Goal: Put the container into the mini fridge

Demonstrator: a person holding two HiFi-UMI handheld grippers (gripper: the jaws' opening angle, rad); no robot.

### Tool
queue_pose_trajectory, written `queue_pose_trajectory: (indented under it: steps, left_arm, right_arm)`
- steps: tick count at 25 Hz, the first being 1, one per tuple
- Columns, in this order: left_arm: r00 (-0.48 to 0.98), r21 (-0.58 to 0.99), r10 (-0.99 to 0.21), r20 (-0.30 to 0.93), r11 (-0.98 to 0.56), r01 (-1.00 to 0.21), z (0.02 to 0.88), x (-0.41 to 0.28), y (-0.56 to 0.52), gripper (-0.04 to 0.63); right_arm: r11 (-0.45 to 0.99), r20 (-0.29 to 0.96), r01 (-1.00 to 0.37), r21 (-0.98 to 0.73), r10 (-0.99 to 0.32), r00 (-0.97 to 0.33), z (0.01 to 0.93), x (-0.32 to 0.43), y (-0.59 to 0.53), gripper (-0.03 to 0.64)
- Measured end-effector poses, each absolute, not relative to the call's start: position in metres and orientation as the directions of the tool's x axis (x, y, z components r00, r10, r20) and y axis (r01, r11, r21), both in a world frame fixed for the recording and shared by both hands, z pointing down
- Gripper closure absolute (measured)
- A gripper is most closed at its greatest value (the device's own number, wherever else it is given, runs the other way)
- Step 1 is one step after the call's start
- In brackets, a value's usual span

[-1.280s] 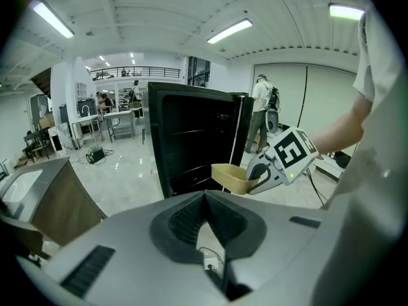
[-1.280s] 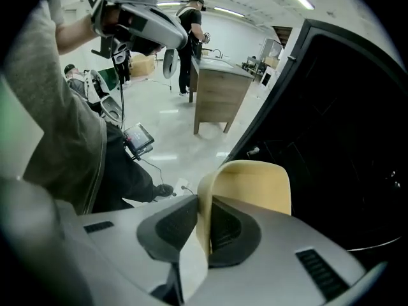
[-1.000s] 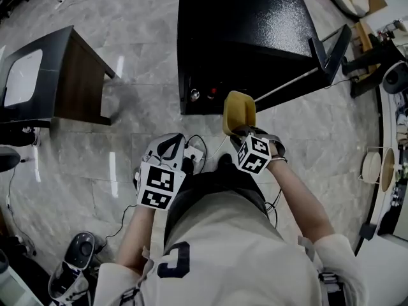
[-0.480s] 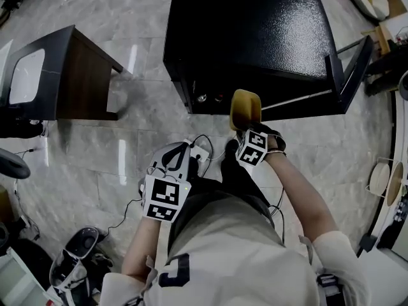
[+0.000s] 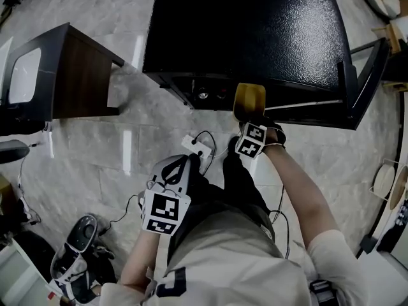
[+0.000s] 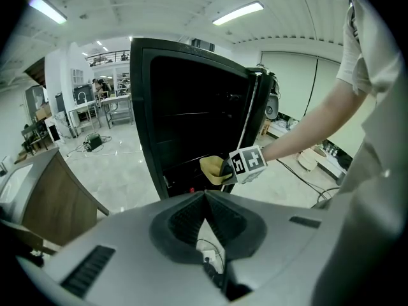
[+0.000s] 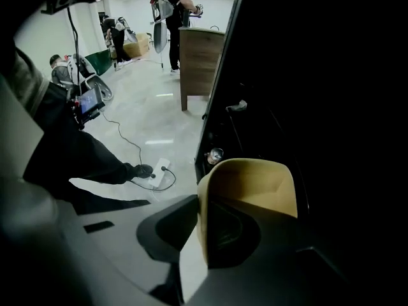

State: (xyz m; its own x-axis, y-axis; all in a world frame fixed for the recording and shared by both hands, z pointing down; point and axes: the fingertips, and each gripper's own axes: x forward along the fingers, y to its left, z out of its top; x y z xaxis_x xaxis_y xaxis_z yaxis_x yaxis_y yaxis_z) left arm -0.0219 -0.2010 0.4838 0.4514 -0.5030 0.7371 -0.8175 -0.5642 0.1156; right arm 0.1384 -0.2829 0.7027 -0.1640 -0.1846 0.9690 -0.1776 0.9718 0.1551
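Container (image 5: pixel 249 101): small open-topped tub, mustard-yellow, matte, rectangular with rounded corners and thin walls; interior empty as seen in the right gripper view (image 7: pixel 255 183); held off the floor at the mouth of the mini fridge (image 5: pixel 248 24), open side turned toward the dark interior, its far end at the front opening, low in the cabinet; whether it has crossed the threshold cannot be told. Right gripper (image 5: pixel 250 121) points steeply down, fingers clamped on one side wall of the tub, one finger (image 7: pixel 167 225) outside the wall and the other inside. Fridge is black with a pebbled top; its door (image 5: pixel 360 88) stands open at the right; two small round items sit low inside at the left, unclear what they are. Left gripper (image 5: pixel 180 166) is nearer the person and well apart from the fridge, over the marble floor (image 5: pixel 83 158); its fingers (image 6: pixel 191 215) are together with nothing between them. White power strip (image 5: pixel 196 146) with a cable lies on the floor between the two grippers; wood-panelled stand (image 5: pixel 70 75) at far left.
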Motion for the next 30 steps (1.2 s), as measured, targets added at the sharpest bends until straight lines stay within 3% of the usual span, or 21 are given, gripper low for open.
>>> queue_pose_trajectory:
  steps: [11,19,30]
  left_arm:
    - [0.445,0.138,-0.486,0.752,-0.544,-0.828,0.501,-0.031,-0.192,0.54]
    - [0.44,0.151,-0.474,0.762,-0.532,-0.833,0.509,-0.032,-0.183,0.541]
    - [0.445,0.162,-0.473,0.761,-0.525,-0.836,0.517,-0.031,-0.182,0.541]
  right_arm:
    - [0.962,0.964,-0.16,0.221,-0.24,-0.114,0.72,0.152,-0.317,0.566]
    - [0.938,0.944,-0.112,0.328,-0.331,-0.005,0.729,0.162,-0.344,0.566]
    - [0.876,0.901,-0.215,0.432,-0.427,0.073,0.724,0.173,-0.382,0.565]
